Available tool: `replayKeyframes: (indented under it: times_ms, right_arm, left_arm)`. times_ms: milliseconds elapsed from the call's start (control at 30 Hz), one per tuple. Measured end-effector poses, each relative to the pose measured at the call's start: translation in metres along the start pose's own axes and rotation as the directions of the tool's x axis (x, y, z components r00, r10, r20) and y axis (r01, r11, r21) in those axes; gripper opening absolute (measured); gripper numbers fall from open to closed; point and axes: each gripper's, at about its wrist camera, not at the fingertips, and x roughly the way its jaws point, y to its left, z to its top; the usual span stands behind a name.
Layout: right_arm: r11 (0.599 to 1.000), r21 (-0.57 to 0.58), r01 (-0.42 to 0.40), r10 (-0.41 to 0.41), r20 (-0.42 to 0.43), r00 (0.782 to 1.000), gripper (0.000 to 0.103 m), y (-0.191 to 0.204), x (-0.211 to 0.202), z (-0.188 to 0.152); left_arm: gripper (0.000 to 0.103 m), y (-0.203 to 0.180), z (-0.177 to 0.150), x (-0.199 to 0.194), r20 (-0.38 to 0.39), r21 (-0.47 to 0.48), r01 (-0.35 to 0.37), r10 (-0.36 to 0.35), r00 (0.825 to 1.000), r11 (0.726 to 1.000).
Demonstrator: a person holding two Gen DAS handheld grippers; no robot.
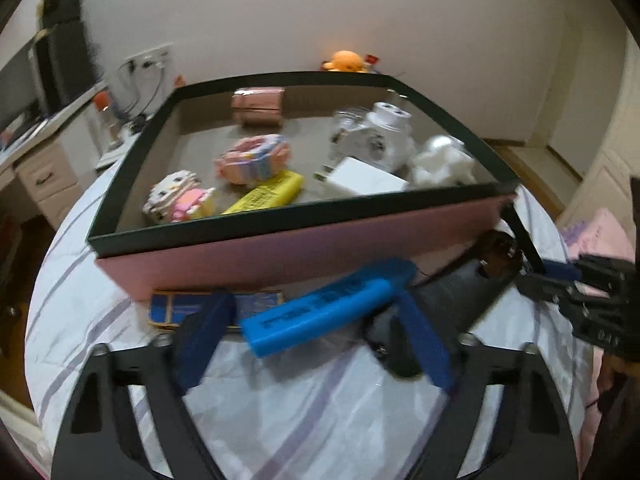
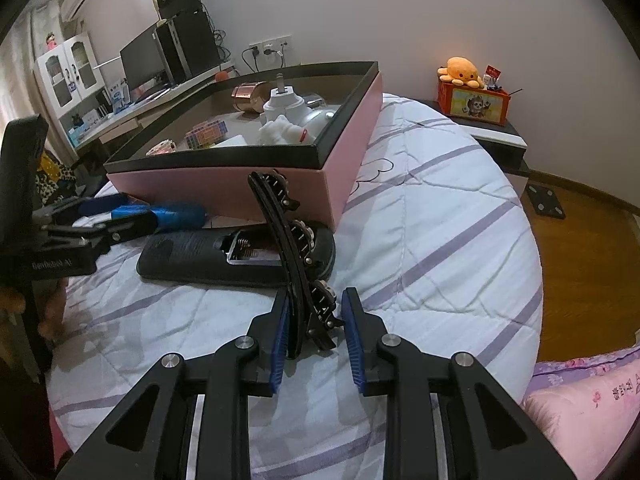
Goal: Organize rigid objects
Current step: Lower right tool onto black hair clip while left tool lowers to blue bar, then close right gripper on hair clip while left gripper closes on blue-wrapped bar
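Black and curved, the hair clip [image 2: 298, 264] is pinched only by its near end in the right gripper [image 2: 314, 334], so it could pivot free before reaching the pink box [image 2: 224, 190] ahead, while the left gripper [image 1: 314, 344] straddles the blue marker [image 1: 328, 306], jaws apart.

1. The right gripper [image 2: 314, 334] is pinching a black hair clip [image 2: 296, 264] near its lower end; the clip is arcing up and away toward the box.
2. A black remote control [image 2: 192, 258], battery bay open, is lying on the striped bedspread [image 2: 420, 240] just behind the clip.
3. The pink box [image 2: 280, 190] with its dark rim is sitting farther back, holding assorted items.
4. At far left, the left gripper [image 2: 120, 218] is straddling a blue object [image 2: 176, 214].
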Motion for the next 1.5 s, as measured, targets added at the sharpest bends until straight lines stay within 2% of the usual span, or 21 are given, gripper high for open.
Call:
replayKeyframes:
  times_ms: [67, 133, 233, 433, 567, 700, 767, 900, 933, 967, 1000, 1100, 1400, 1500]
  right_arm:
    - [1.000, 0.002, 0.004, -0.004, 0.001, 1.000, 0.026, 0.000, 0.000, 0.000]
    - [1.000, 0.003, 0.013, -0.013, 0.000, 1.000, 0.026, 0.002, 0.000, 0.000]
    - [1.000, 0.004, 0.020, -0.020, -0.002, 1.000, 0.026, 0.004, -0.001, 0.000]
    - [1.000, -0.005, 0.013, -0.013, -0.008, 1.000, 0.026, 0.012, -0.004, -0.003]
    - [1.000, -0.001, 0.009, -0.009, -0.009, 1.000, 0.026, 0.015, -0.005, -0.005]
    - [1.000, 0.008, 0.005, -0.005, -0.007, 1.000, 0.026, 0.016, -0.006, -0.006]
    - [1.000, 0.011, 0.001, -0.001, -0.007, 1.000, 0.026, 0.017, -0.006, -0.006]
    - [1.000, 0.025, -0.008, 0.008, -0.003, 1.000, 0.026, 0.016, -0.005, -0.006]
    - [1.000, 0.024, -0.008, 0.008, -0.004, 1.000, 0.026, 0.016, -0.005, -0.006]
    - [1.000, 0.024, -0.007, 0.008, -0.004, 1.000, 0.026, 0.016, -0.004, -0.006]
    - [1.000, 0.025, -0.008, 0.008, -0.001, 1.000, 0.026, 0.016, -0.005, -0.006]
    - [1.000, 0.028, -0.010, 0.010, 0.001, 1.000, 0.026, 0.016, -0.006, -0.006]
    - [0.998, 0.034, -0.045, 0.045, 0.000, 0.999, 0.026, 0.026, -0.010, -0.012]
    - [0.998, 0.052, -0.046, 0.046, 0.009, 0.999, 0.026, 0.027, -0.013, -0.015]
  left_arm:
    - [0.053, -0.006, -0.001, -0.002, -0.005, 0.032, 0.029, -0.029, 1.000, 0.999]
    - [0.040, -0.009, -0.003, -0.003, -0.025, 0.039, 0.064, -0.063, 0.998, 0.997]
    - [0.037, -0.015, -0.009, -0.007, -0.021, 0.071, 0.045, -0.043, 0.999, 0.996]
    - [0.037, -0.023, -0.018, -0.021, -0.031, 0.095, 0.059, -0.057, 0.998, 0.994]
    - [0.037, -0.034, -0.025, -0.031, -0.040, 0.132, 0.093, -0.089, 0.995, 0.987]
    - [0.042, -0.035, -0.023, -0.018, -0.057, 0.118, 0.037, -0.030, 0.998, 0.992]
    - [0.050, -0.032, -0.020, -0.015, -0.046, 0.083, 0.045, -0.041, 0.998, 0.996]
    - [0.050, -0.031, -0.014, -0.010, -0.033, 0.076, 0.045, -0.043, 0.999, 0.996]
    - [0.043, -0.029, -0.013, -0.009, -0.029, 0.071, 0.060, -0.058, 0.998, 0.996]
    - [0.022, -0.029, -0.012, -0.008, -0.019, 0.067, 0.069, -0.068, 0.997, 0.995]
    - [0.012, -0.028, -0.012, -0.008, -0.018, 0.062, 0.075, -0.074, 0.997, 0.995]
    - [0.001, -0.024, -0.014, -0.010, -0.022, 0.062, 0.086, -0.085, 0.996, 0.994]
    - [0.000, -0.017, -0.032, -0.025, -0.046, 0.036, 0.161, -0.159, 0.986, 0.986]
    - [0.000, -0.012, -0.035, -0.028, -0.037, 0.004, 0.117, -0.116, 0.993, 0.993]
